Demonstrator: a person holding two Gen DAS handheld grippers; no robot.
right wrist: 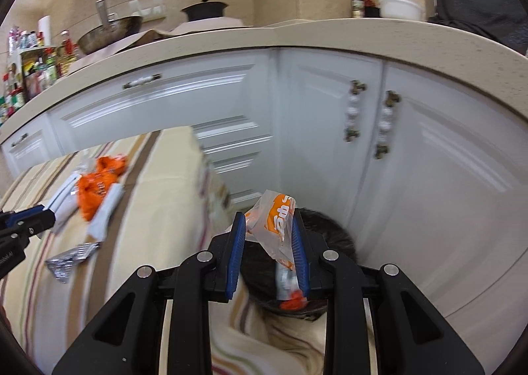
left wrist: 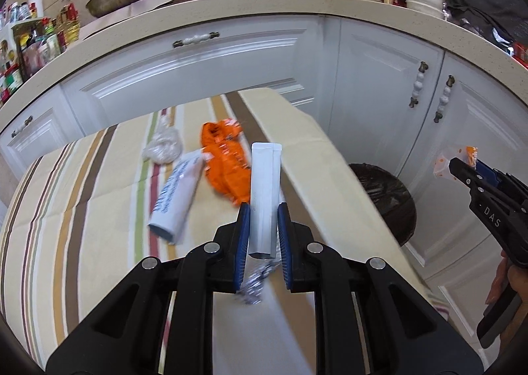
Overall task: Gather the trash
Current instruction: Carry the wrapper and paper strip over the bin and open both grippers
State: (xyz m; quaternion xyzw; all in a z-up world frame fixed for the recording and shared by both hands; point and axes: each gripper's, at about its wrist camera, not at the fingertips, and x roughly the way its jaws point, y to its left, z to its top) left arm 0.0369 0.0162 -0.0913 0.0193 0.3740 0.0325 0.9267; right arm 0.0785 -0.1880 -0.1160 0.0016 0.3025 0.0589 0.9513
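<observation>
My left gripper [left wrist: 263, 210] stands open around a long white box [left wrist: 264, 196] on the striped tablecloth [left wrist: 82, 210], its pads beside the box. An orange wrapper [left wrist: 226, 160], a white tube [left wrist: 178, 196], a clear plastic wad [left wrist: 163, 145] and a silver foil strip [left wrist: 254, 282] lie near it. My right gripper [right wrist: 269, 218] holds an orange-and-clear wrapper [right wrist: 275, 220] above the dark bin [right wrist: 333, 236]; the jaws stand apart and the wrapper hangs against the right pad. The right gripper also shows in the left wrist view [left wrist: 462, 165].
The dark trash bin [left wrist: 386, 196] stands on the floor right of the table, against white cabinets [left wrist: 379, 104]. The beige counter [left wrist: 297, 5] above carries a pan, a pot, bowls and bottles. The table edge [left wrist: 330, 177] runs between the trash and the bin.
</observation>
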